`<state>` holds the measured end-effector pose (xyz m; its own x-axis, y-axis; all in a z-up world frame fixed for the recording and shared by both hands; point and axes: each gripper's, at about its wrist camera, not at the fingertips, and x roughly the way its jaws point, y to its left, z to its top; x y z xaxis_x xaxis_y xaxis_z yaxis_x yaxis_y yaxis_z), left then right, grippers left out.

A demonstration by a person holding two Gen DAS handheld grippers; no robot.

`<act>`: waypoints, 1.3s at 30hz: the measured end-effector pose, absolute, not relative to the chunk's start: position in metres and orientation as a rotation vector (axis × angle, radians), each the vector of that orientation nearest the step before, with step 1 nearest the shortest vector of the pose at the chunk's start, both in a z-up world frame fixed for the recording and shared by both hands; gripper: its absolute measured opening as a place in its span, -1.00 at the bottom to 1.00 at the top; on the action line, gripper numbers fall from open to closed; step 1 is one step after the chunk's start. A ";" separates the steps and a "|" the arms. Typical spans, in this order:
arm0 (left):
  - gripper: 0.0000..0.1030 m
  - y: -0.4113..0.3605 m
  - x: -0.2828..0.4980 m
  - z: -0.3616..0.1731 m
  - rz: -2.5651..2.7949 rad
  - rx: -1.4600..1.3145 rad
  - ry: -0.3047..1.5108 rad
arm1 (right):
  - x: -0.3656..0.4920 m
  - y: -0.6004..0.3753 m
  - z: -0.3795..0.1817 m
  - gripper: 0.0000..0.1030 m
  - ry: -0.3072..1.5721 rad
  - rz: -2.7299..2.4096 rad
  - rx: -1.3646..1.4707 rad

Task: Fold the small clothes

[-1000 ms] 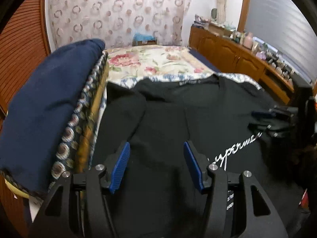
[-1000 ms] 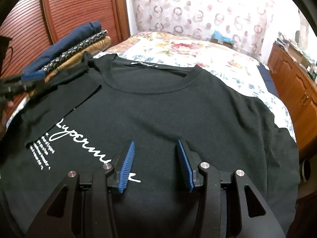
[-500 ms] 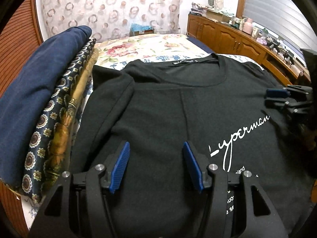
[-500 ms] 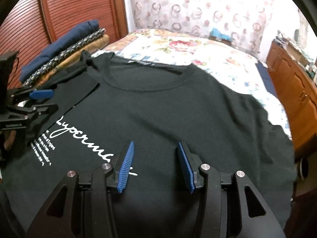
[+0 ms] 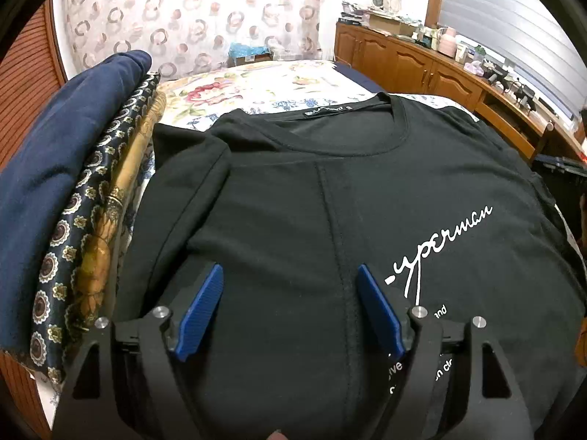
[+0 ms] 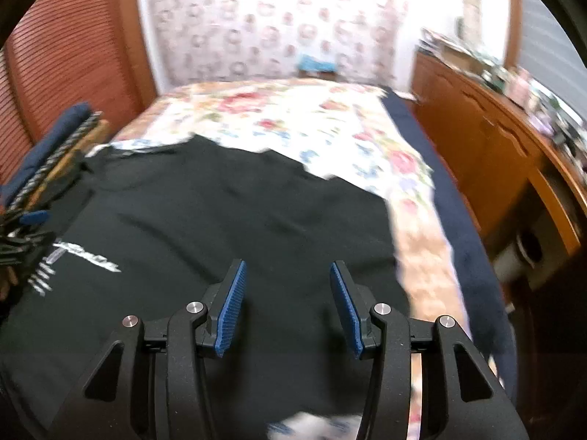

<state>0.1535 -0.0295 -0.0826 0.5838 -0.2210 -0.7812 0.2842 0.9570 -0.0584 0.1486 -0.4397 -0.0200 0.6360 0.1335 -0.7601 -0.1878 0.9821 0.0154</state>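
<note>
Spread across the near end of a bed, over a floral bedspread (image 5: 279,88), lies a black T-shirt (image 5: 367,198), front side up, its round collar toward twelve o'clock in the left wrist view. A small woven label (image 5: 326,112) sits inside the neckline. White cursive lettering (image 5: 440,245) runs across the chest at about three o'clock from the picture's centre, with smaller white print lines below it at five o'clock, partly hidden by the gripper body. The shirt's left side is folded inward: the sleeve (image 5: 190,168) lies over the body at ten o'clock, and a straight stitched hem edge runs from just under the collar down toward six o'clock. The fabric looks smooth, with only faint creases.

The left gripper (image 5: 290,293) hangs over the folded part, its blue pads (image 5: 200,308) standing well apart; its jaws have just been opening, and nothing is pinched between them, only the cloth lying beneath. A stack of folded clothes (image 5: 73,190), navy on top, then patterned dark blue and gold, lies just beside the shirt at nine o'clock.

From the right wrist view, which is blurred, the right gripper (image 6: 288,300) is over the shirt's other side, fingers apart with nothing between them. The bedspread shows at one o'clock, a wooden cabinet (image 6: 488,161) at two o'clock.
</note>
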 end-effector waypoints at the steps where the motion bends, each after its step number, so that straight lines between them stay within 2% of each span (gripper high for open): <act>1: 0.47 -0.031 0.154 -0.082 -0.295 0.076 0.901 | 0.147 -0.447 -0.022 -0.07 0.869 0.170 -0.051; 13: 0.50 -0.030 0.154 -0.083 -0.289 0.085 0.900 | 0.127 -0.495 -0.046 -0.07 0.943 0.124 0.081; 20: 0.50 -0.031 0.154 -0.083 -0.288 0.087 0.900 | 0.120 -0.498 -0.046 -0.33 0.918 0.110 0.079; 26: 0.50 -0.030 0.154 -0.083 -0.288 0.087 0.900 | 0.118 -0.495 -0.042 -0.95 0.892 0.061 -0.013; 39: 0.50 -0.020 0.149 -0.073 -0.264 0.060 0.859 | 0.116 -0.452 0.003 -1.00 0.751 0.245 -0.011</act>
<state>0.1492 -0.0205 -0.0726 0.6228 -0.2053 -0.7550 0.2535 0.9659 -0.0535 0.1156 -0.4516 0.0026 0.7037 0.2162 -0.6769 -0.2244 0.9715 0.0770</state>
